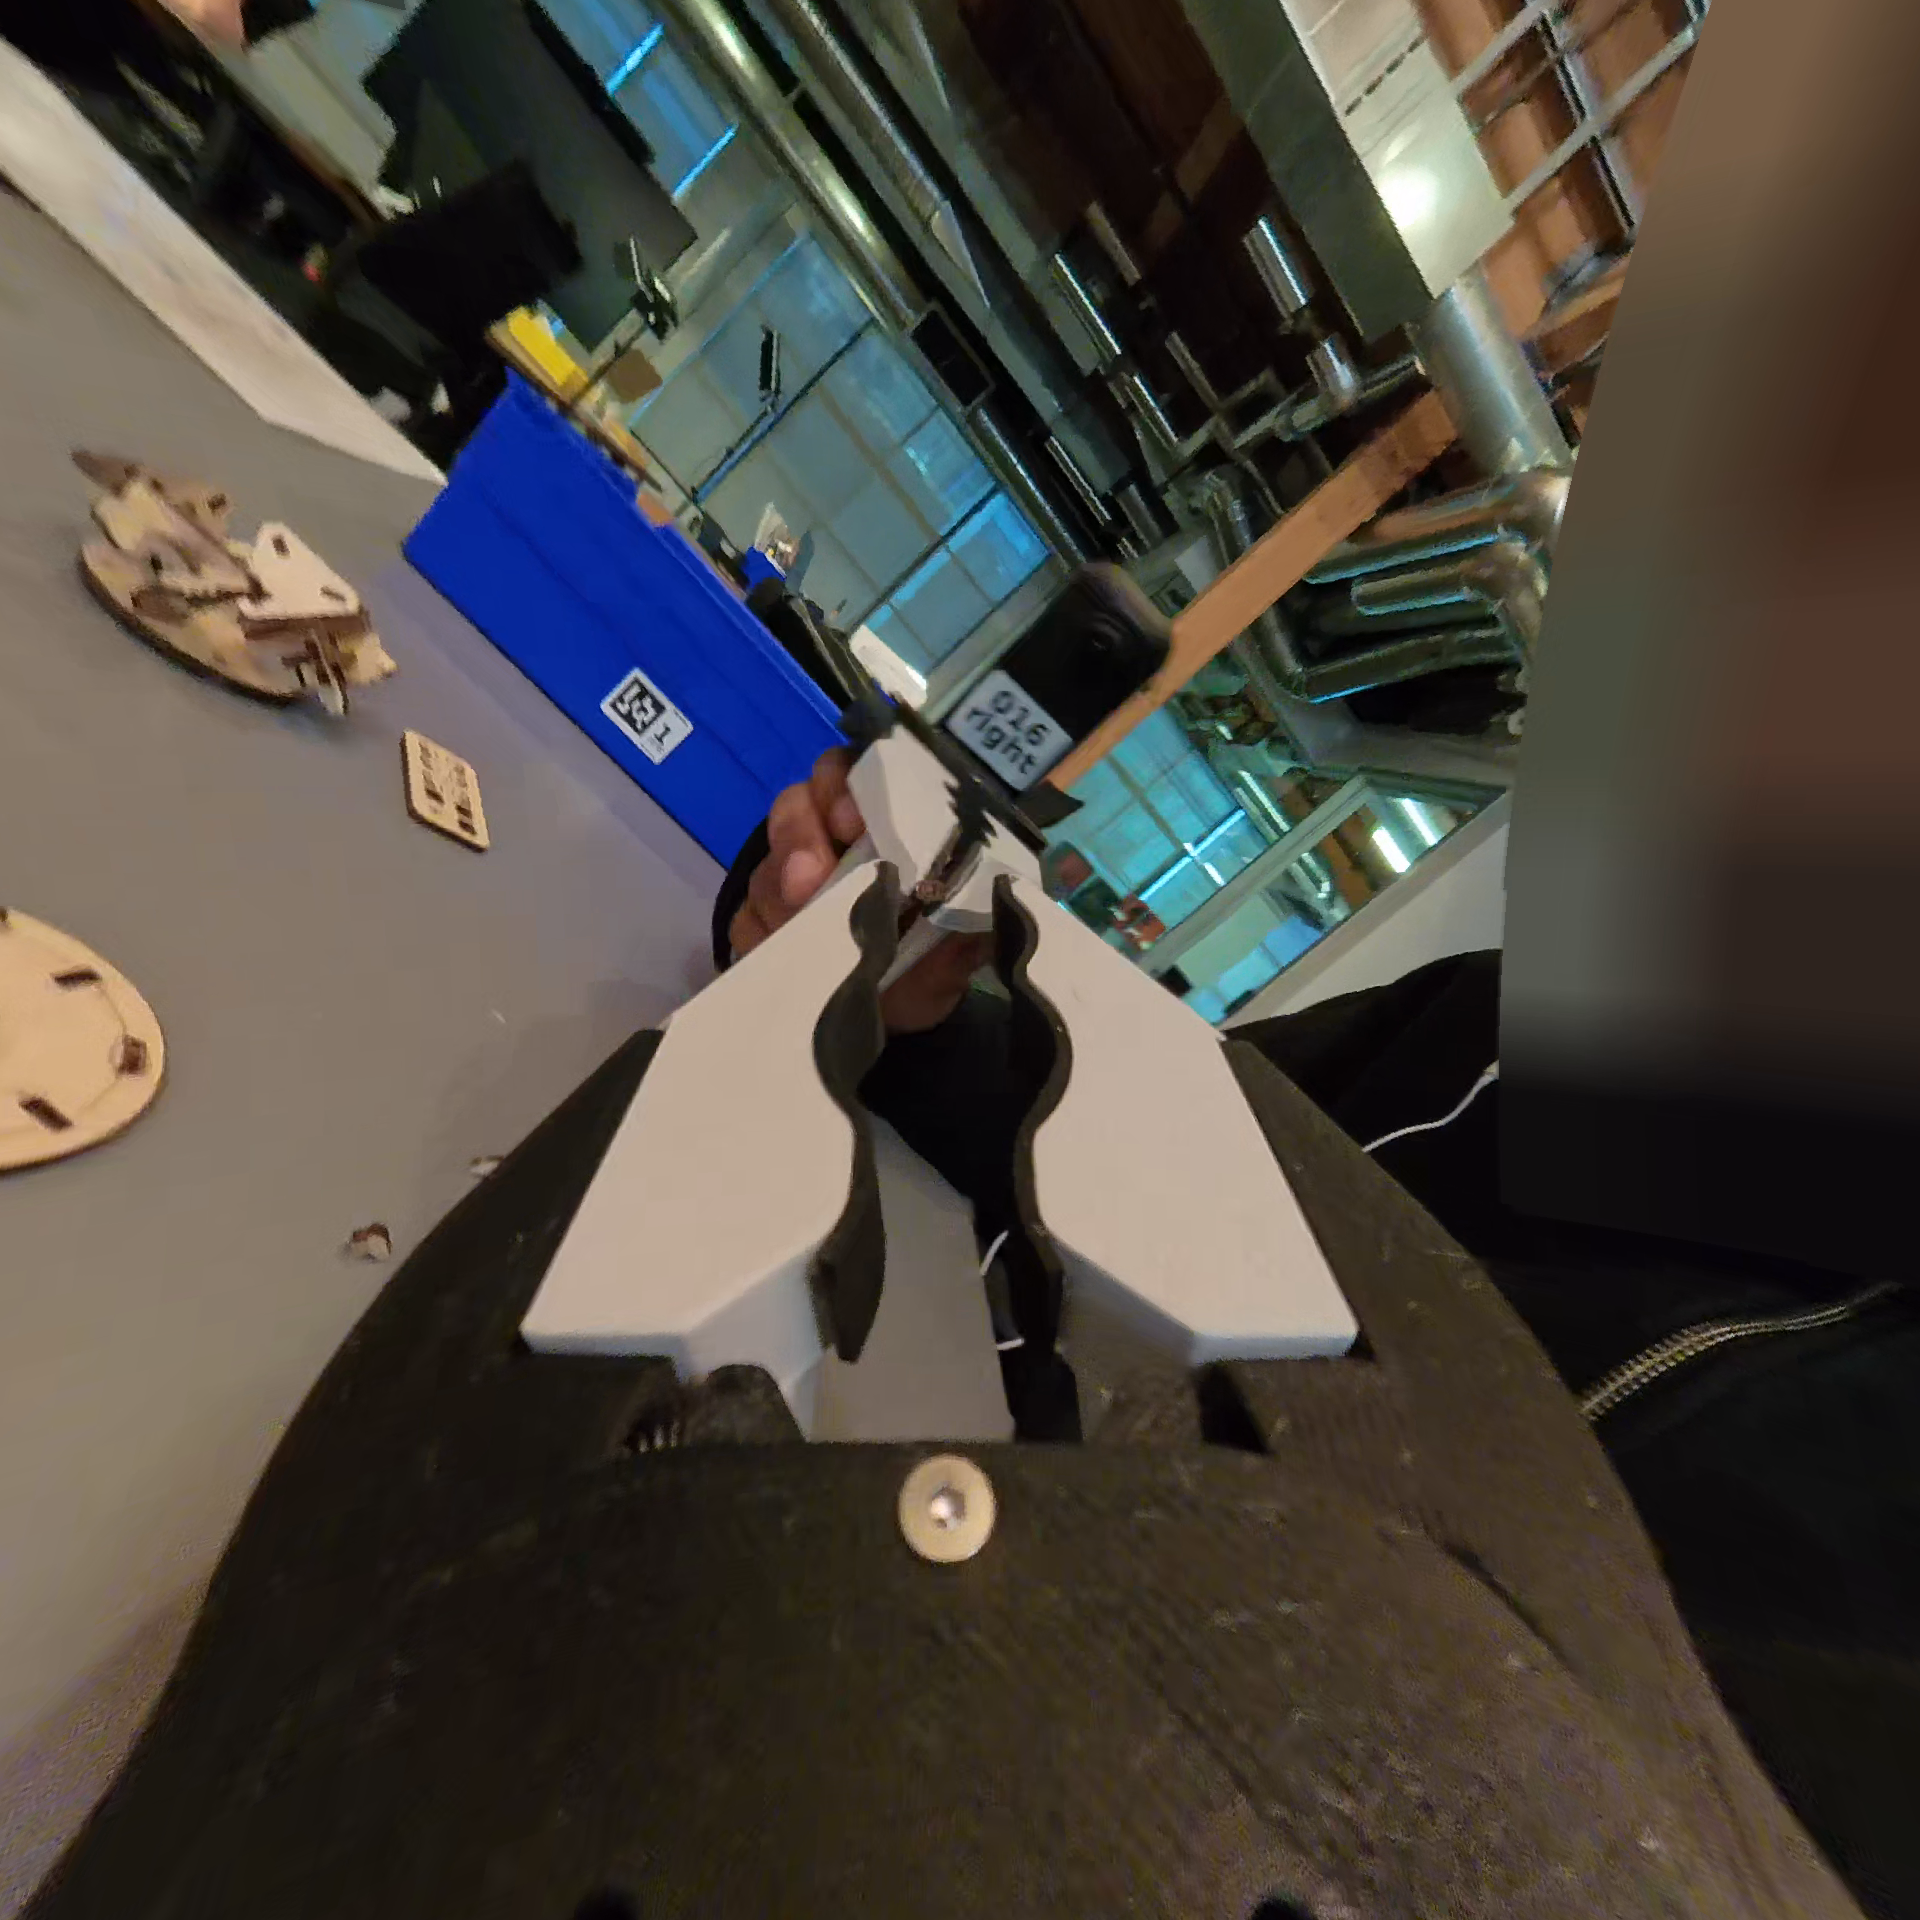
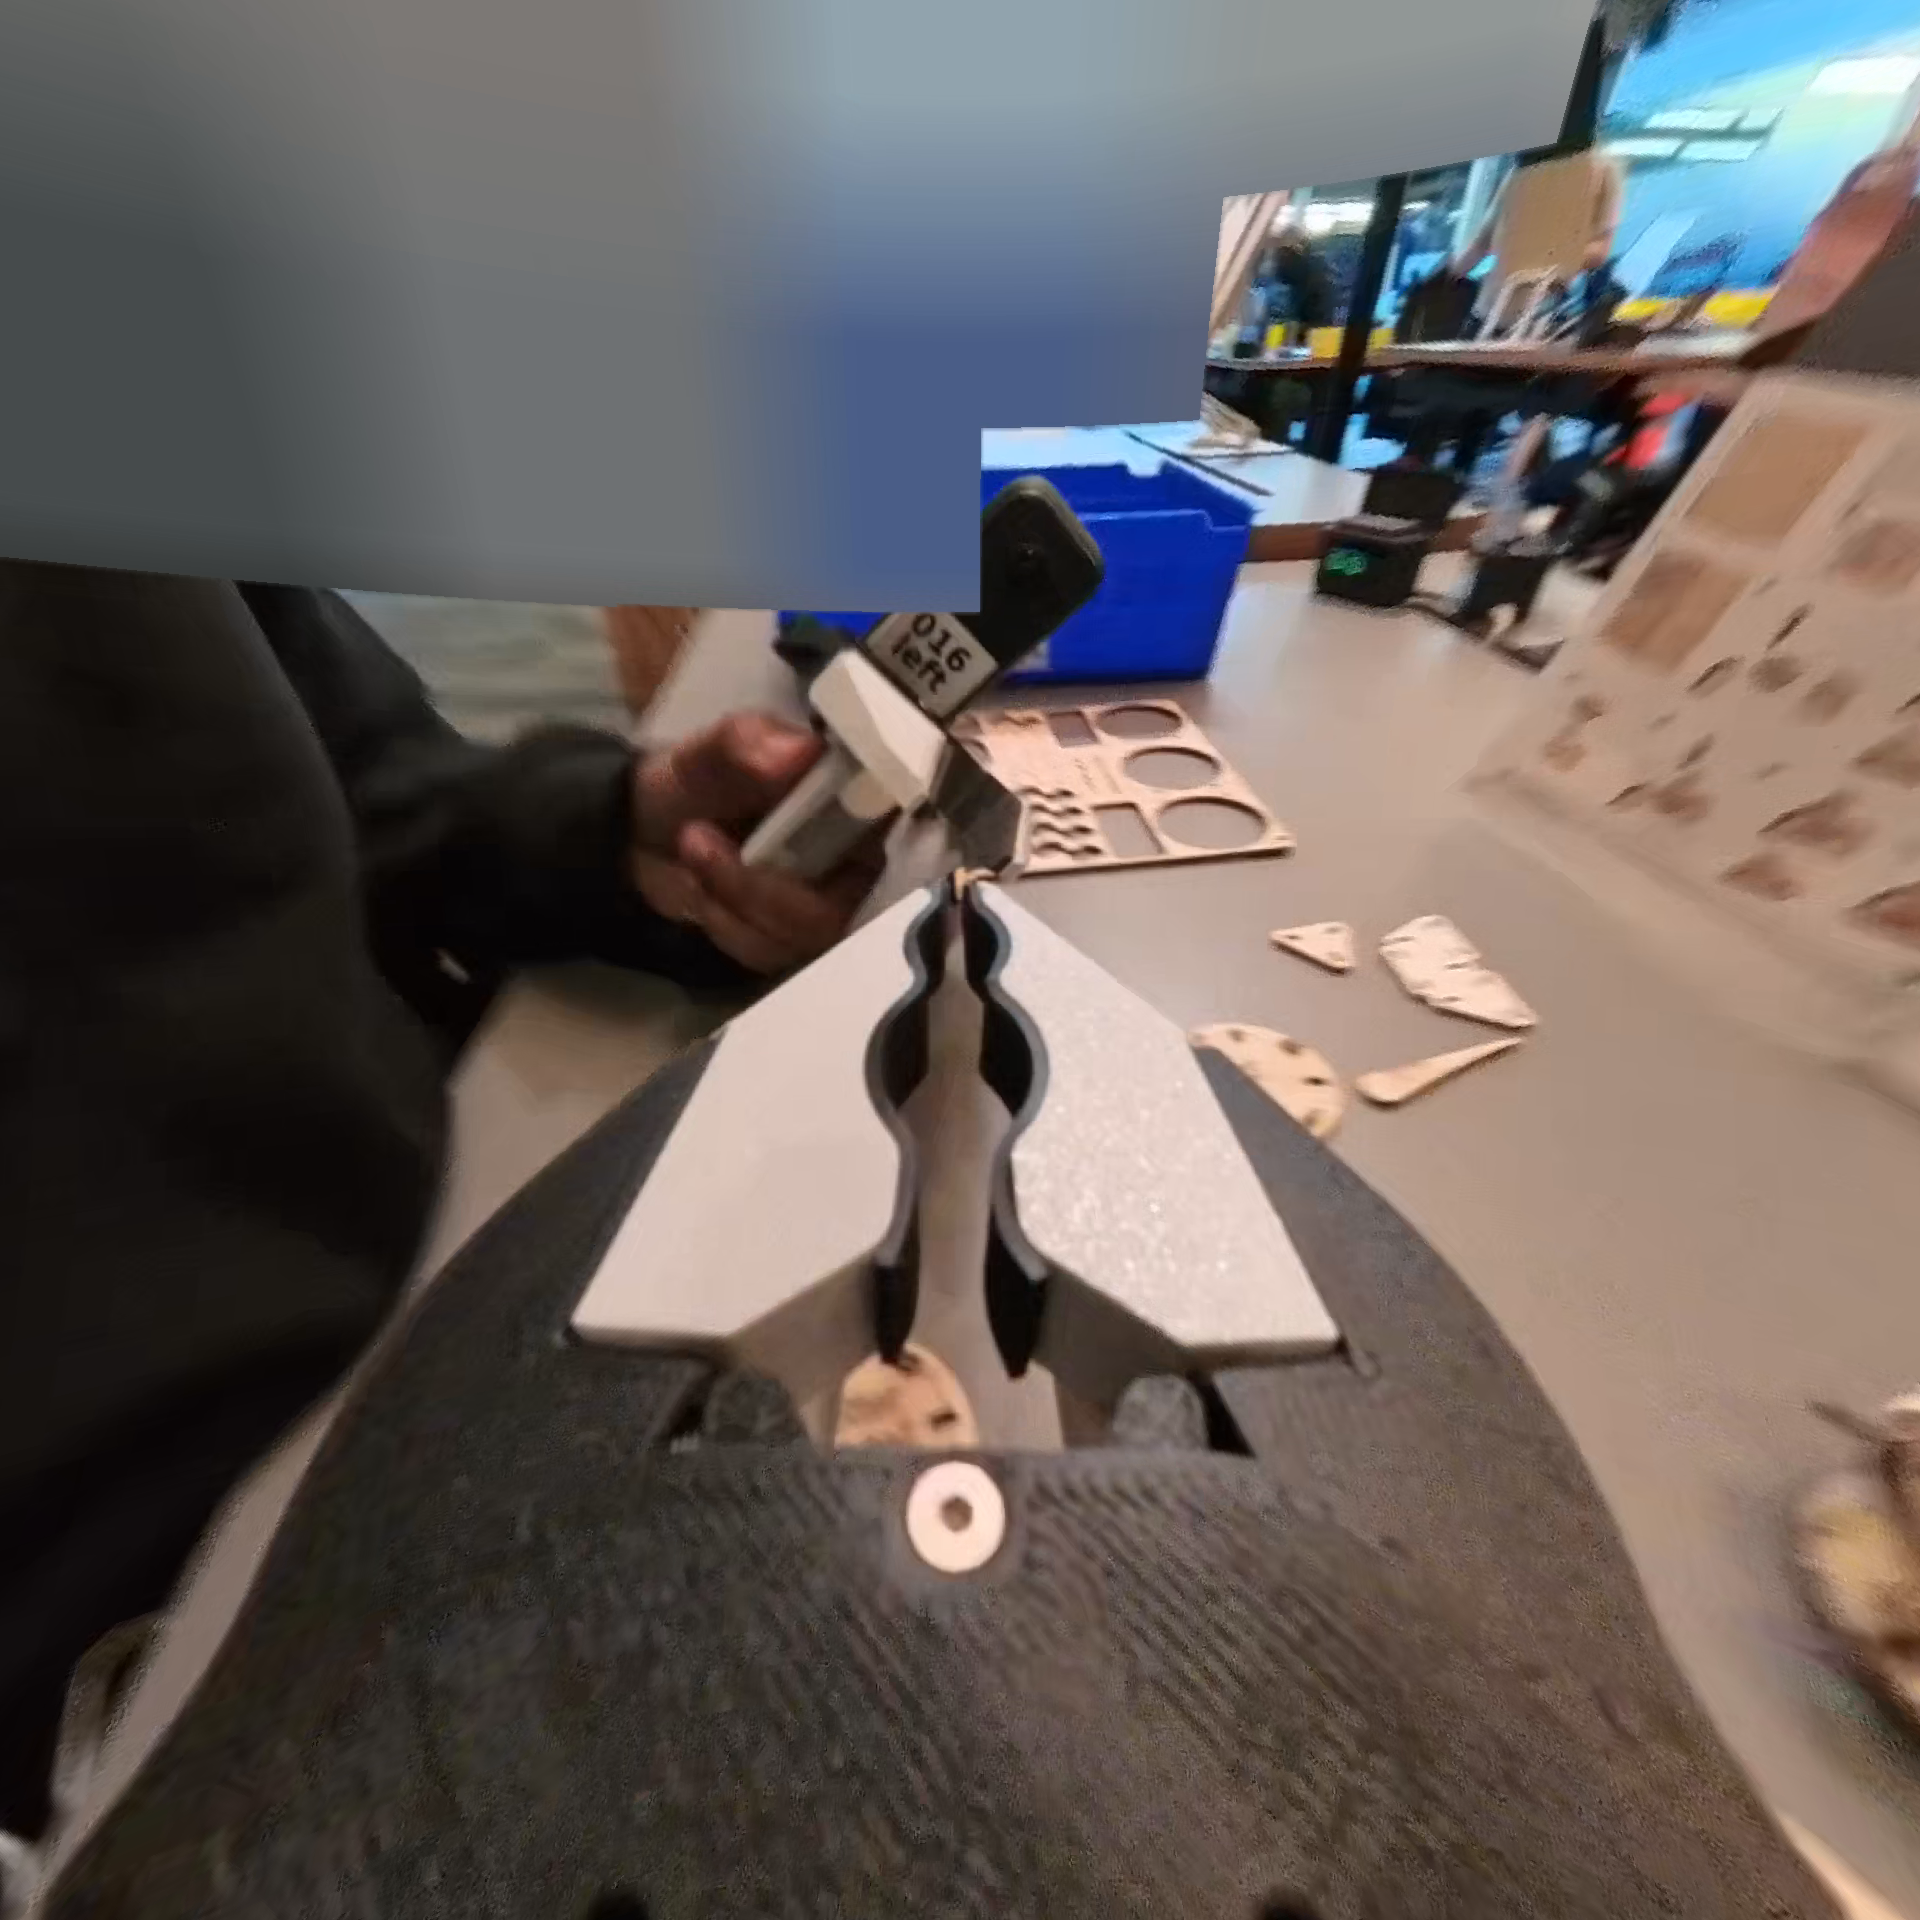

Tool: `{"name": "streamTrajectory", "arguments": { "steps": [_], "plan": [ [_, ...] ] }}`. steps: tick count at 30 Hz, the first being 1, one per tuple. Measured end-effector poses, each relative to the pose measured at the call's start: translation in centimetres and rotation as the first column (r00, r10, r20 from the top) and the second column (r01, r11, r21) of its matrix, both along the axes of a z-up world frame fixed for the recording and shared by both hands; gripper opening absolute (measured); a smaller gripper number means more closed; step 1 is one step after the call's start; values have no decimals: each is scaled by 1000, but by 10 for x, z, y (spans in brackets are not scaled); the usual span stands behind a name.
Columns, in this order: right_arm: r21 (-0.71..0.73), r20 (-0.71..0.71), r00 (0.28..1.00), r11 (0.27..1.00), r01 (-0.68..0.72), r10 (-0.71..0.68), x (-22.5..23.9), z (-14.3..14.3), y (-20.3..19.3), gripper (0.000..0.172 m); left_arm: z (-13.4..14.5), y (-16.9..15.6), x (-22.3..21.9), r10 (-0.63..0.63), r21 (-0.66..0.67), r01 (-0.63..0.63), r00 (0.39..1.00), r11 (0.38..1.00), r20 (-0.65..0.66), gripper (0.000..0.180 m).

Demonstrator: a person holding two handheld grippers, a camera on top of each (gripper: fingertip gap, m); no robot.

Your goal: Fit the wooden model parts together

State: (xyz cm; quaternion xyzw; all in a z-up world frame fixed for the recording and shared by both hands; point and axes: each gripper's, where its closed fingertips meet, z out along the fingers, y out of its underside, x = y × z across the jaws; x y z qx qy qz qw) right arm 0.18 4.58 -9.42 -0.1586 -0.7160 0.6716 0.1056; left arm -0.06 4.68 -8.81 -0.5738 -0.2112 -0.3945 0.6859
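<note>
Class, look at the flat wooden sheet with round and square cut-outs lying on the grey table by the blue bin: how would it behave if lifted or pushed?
The wooden sheet looks thin and rigid, so probably light and stiff rather than floppy. Lying flat on the table, it would likely slide, not roll. The narrow bars between its cut-outs may snap if bent.

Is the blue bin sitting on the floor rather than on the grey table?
No. In the left wrist view the blue bin stands on the grey table, beyond the wooden puzzle pieces.

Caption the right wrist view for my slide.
Two grippers meet tip to tip above a table strewn with wooden parts.
</note>
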Motion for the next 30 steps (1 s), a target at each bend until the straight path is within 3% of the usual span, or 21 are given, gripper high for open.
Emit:
{"name": "streamTrajectory", "arguments": {
  "steps": [5, 10, 30],
  "plan": [
    [-362, 326, 911, 923, -128, 253, 4, 10, -5, 0, 10, -2, 2, 78, 19, -76, 986, 997, -146, 13],
    [-611, 412, 760, 771, -179, 503, 12, 25, -4, 0, 8, 2, 11, 65, -3, -67, 970, 998, -236, 13],
    [-654, 473, 679, 740, -157, 561, 8, 18, -5, 0, 11, 1, 14, 86, 3, -89, 955, 996, -282, 0]
  ]
}}
